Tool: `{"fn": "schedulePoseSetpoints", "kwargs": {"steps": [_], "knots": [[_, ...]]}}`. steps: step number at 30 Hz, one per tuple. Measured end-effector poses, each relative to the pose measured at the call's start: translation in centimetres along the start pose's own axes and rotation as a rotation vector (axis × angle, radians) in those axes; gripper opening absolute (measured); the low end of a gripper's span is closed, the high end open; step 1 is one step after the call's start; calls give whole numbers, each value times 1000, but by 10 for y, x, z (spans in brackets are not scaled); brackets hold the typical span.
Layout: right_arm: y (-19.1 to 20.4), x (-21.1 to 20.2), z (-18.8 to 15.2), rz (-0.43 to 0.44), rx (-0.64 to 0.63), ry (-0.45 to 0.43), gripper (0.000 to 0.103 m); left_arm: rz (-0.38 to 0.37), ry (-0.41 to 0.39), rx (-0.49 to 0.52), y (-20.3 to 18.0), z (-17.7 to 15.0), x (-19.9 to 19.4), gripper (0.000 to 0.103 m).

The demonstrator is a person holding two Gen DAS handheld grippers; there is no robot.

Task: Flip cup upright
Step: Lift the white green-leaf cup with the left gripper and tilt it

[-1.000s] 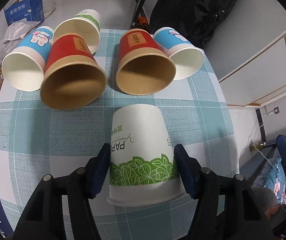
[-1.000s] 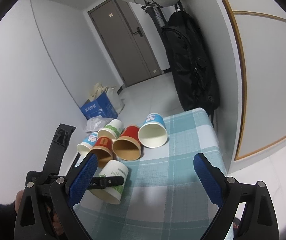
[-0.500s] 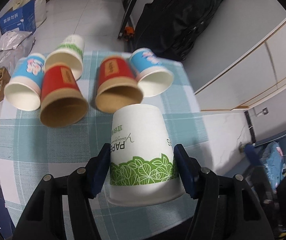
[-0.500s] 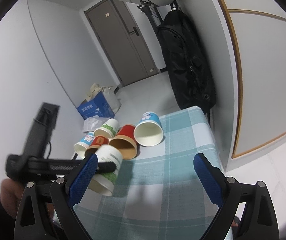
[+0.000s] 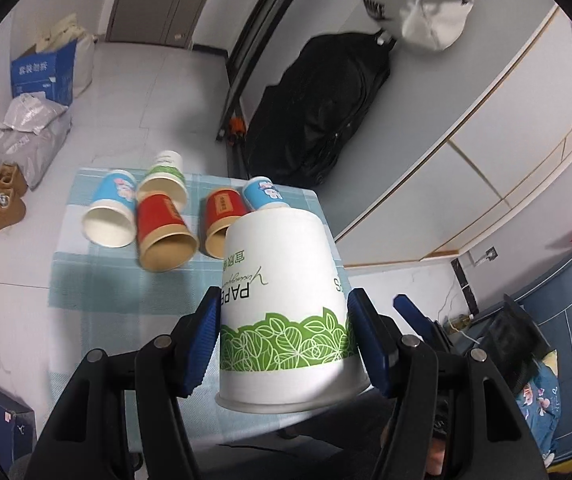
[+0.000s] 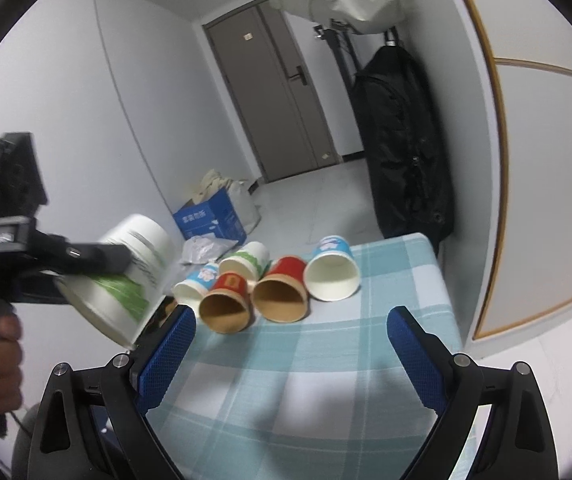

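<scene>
My left gripper (image 5: 286, 340) is shut on a white paper cup with a green leaf band (image 5: 282, 304). It holds the cup high above the table, mouth toward the camera and base away. In the right wrist view the same cup (image 6: 126, 276) hangs tilted at the left, above the table's left edge, gripped by the left gripper held in a hand. My right gripper (image 6: 290, 356) is open and empty over the near part of the checked tablecloth (image 6: 326, 360).
Several cups lie on their sides at the table's far end: two red (image 6: 282, 292), two blue (image 6: 332, 268) and one white-green (image 6: 246, 262). A black bag (image 6: 402, 160) hangs beyond the table. A blue box (image 6: 210, 220) stands on the floor.
My left gripper has lifted the white-green cup well above the table; the lying cups look smaller and farther. The right gripper has stayed open, almost in place.
</scene>
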State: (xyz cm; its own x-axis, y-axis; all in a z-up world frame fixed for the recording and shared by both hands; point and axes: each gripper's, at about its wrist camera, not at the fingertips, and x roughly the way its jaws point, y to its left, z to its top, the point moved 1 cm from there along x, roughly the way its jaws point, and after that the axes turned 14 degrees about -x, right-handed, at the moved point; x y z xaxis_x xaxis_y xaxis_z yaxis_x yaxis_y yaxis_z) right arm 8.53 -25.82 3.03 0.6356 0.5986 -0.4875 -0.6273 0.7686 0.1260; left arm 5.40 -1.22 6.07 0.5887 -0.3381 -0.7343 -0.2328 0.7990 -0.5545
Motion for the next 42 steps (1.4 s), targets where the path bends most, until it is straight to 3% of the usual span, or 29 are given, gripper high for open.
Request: {"fn": "schedulePoseSetpoints", "kwargs": {"steps": [9, 21, 39, 41, 42], "knots": [[40, 0, 0, 20, -101, 25, 97, 7, -37, -78, 42, -21, -13, 58], [59, 9, -23, -6, -125, 114, 97, 17, 37, -257, 105, -37, 50, 58], [64, 27, -38, -23, -157, 177, 97, 98, 116, -228, 117, -47, 88, 61], [65, 27, -38, -23, -158, 178, 97, 102, 120, -246, 121, -47, 88, 66], [65, 27, -38, -23, -157, 179, 97, 107, 120, -252, 122, -47, 88, 76]]}}
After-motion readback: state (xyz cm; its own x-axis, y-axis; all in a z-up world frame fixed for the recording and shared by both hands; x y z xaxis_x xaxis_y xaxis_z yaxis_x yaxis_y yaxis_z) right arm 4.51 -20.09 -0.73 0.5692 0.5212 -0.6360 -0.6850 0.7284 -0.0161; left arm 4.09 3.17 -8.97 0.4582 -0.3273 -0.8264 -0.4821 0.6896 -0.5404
